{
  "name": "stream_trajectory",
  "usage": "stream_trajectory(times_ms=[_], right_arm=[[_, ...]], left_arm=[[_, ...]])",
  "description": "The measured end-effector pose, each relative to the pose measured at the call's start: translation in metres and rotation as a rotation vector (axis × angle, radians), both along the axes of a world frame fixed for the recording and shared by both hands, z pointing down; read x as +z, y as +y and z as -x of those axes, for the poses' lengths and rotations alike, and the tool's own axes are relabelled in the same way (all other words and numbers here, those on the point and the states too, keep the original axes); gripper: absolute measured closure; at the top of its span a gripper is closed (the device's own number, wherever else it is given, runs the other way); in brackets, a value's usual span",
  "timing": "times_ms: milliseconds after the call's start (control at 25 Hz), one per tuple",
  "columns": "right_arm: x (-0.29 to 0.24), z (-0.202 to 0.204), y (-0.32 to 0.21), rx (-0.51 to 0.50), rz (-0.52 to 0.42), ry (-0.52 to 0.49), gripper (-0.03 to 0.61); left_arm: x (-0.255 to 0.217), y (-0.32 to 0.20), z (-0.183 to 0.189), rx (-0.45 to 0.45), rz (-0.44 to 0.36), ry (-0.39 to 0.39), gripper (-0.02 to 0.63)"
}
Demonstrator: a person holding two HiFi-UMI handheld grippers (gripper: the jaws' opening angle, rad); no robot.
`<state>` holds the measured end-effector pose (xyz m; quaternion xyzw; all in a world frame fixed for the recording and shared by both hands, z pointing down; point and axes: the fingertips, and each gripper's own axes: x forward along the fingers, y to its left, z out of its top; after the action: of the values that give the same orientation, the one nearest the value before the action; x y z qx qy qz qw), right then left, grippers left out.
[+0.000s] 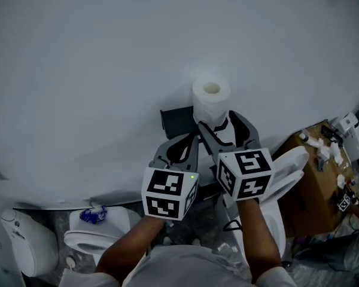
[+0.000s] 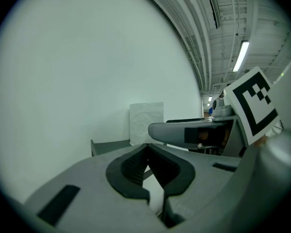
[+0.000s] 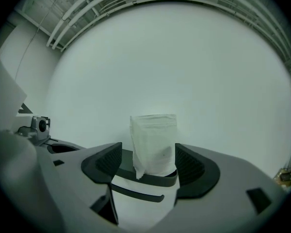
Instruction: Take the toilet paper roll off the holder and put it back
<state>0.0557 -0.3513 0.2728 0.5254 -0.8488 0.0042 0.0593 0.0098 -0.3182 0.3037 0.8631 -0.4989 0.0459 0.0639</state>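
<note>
Roll (image 1: 210, 103) stands upright on the holder (image 1: 175, 121) against the white wall, core hole facing up. It looks seated; a loose sheet end hangs down its front.

Right gripper (image 1: 224, 129): jaws apart, one on either side of the roll's lower half. In the right gripper view there is a sliver of gap between each pad and the paper, so I am not pressing on it. Left gripper (image 1: 187, 141): jaws together, nothing between them, just beside the holder and below the roll.

Handling, my judgement: light, soft, crushes easily; the wound paper gives, while the cardboard core is the stiff part. Take it across the middle of the body with a gentle squeeze, clear of the loose end, which would pull away and unwind. The surface is not slippery. Lift straight up off the holder.

Containers: the holder carries only the roll. Toilet (image 1: 91, 239) at lower left has a blue thing (image 1: 93, 214) lying at the back of its seat; I can't tell what it is.
</note>
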Motion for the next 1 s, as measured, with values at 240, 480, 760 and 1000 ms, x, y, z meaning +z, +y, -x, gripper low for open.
stream_trajectory(times_ms=[240, 480, 760, 1000], right_arm=[[-0.001, 0.002, -0.017, 0.007, 0.016, -0.019, 0.22], [0.0, 0.0, -0.031, 0.031, 0.034, -0.005, 0.186], [0.003, 0.007, -0.042, 0.004, 0.063, 0.012, 0.186], [0.004, 0.003, -0.045, 0.027, 0.058, 0.031, 0.206]], left_arm=[[-0.005, -0.008, 0.005, -0.002, -0.015, 0.014, 0.609], [-0.005, -0.012, 0.006, 0.002, -0.014, 0.01, 0.609], [-0.001, -0.015, 0.006, 0.008, 0.001, 0.017, 0.609], [-0.001, -0.016, 0.009, 0.002, 0.001, 0.017, 0.609]])
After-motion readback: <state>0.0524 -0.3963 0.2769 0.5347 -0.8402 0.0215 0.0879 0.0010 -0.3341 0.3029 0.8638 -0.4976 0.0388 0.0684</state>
